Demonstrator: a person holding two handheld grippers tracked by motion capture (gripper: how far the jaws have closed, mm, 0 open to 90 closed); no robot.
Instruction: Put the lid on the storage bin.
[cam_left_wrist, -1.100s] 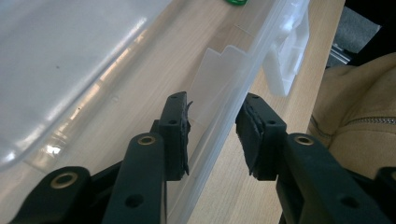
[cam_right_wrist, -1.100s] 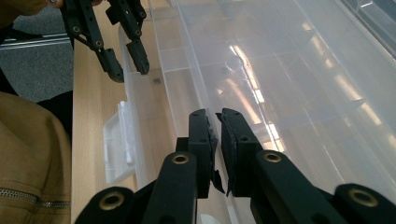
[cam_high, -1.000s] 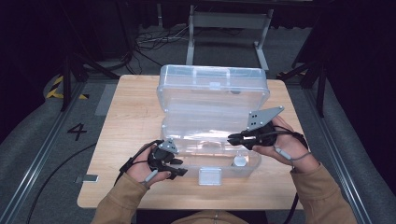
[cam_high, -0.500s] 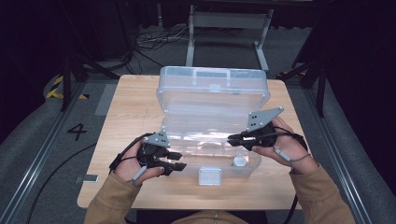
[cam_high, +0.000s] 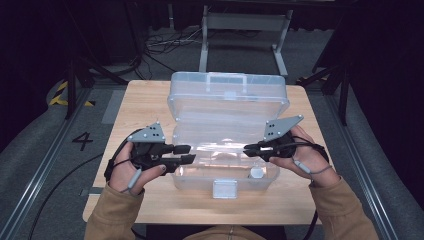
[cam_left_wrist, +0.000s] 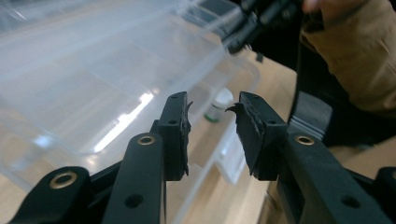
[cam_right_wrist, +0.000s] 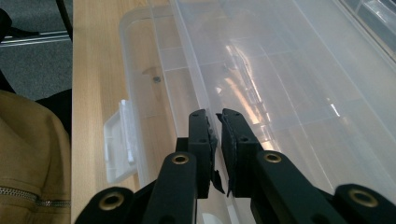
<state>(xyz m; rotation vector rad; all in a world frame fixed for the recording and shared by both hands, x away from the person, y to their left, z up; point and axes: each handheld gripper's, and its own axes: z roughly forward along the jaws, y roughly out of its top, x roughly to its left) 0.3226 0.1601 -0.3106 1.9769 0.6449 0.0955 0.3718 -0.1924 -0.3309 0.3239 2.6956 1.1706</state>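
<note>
Left fingers (cam_left_wrist: 175, 126) stand apart with nothing between them. The jaws have just been closing, but a clear gap remains. The left gripper (cam_high: 189, 153) points at the left end of the clear inner tray (cam_high: 220, 135). The right fingers (cam_right_wrist: 203, 135) are almost together, apparently pinching the tray's thin rim. The right gripper (cam_high: 248, 148) is at the tray's right end.

The tray sits over the open storage box (cam_high: 200, 186) on the wooden table (cam_high: 150, 100), with the lid (cam_high: 227, 90) standing behind it. A small white-capped bottle (cam_high: 257, 172) stands in the box bottom near the right front corner.

Judgement: this is a two-handed lift of the tray.
- Slide the left jaws over the rim opposite the right grip before closing.
- Raise both ends level so the tray clears the walls and the bottle.

Hard to make out:
- The clear layers overlap, so the tray edge and the box wall blur together.
- It is not certain that the right pads are actually pressing on the rim.
- Anything in the tray, and the bottle's label, can't be read.
</note>
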